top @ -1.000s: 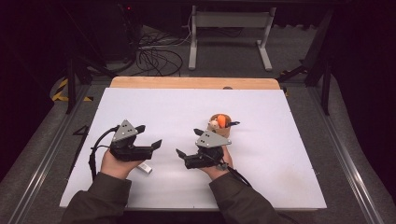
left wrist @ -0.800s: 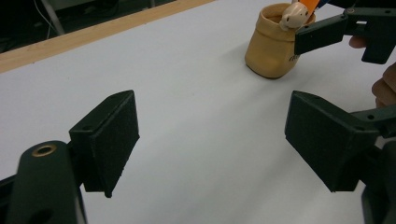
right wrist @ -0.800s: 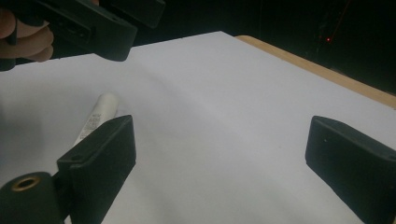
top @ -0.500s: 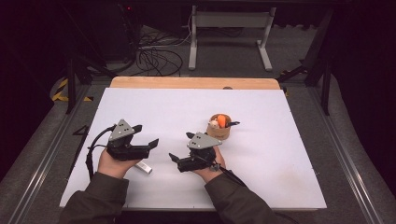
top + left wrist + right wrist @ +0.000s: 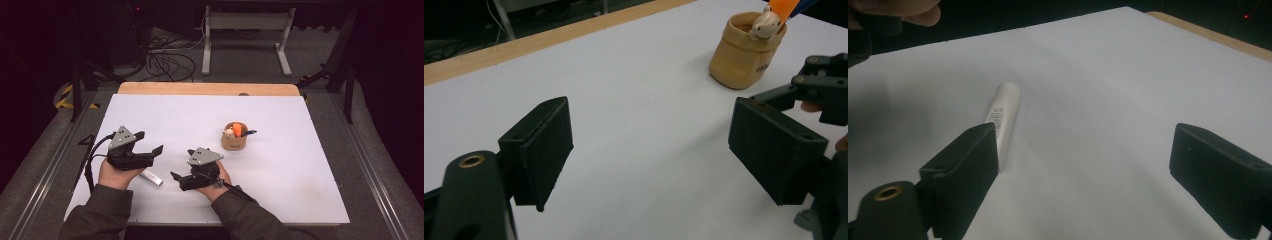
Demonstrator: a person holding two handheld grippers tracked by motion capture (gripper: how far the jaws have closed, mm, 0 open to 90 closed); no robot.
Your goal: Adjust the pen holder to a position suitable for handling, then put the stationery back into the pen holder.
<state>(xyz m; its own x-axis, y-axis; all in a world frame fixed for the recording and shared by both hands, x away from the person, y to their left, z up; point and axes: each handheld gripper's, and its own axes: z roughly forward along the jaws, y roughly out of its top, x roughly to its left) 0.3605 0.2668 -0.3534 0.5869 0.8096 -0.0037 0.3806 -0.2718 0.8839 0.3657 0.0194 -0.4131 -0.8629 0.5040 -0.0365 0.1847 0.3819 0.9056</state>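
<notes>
The right gripper (image 5: 186, 176) sits nearest the person, jaws spread and empty; they have just been closing slightly with nothing between them. The left gripper (image 5: 148, 145) hangs alongside, jaws likewise spread and empty. The white tube (image 5: 151, 178) lies flat on the white table (image 5: 280, 190) between the two grippers, just below the left one. In the right gripper view the tube (image 5: 1004, 120) runs away from the camera, partly hidden behind one pad, so its long axis stands off-centre from the jaw gap. Probable fault: closing from this offset would strike the tube with one pad and roll or skid it away. Farther off, a tan cup (image 5: 234, 140) holds an orange item.
</notes>
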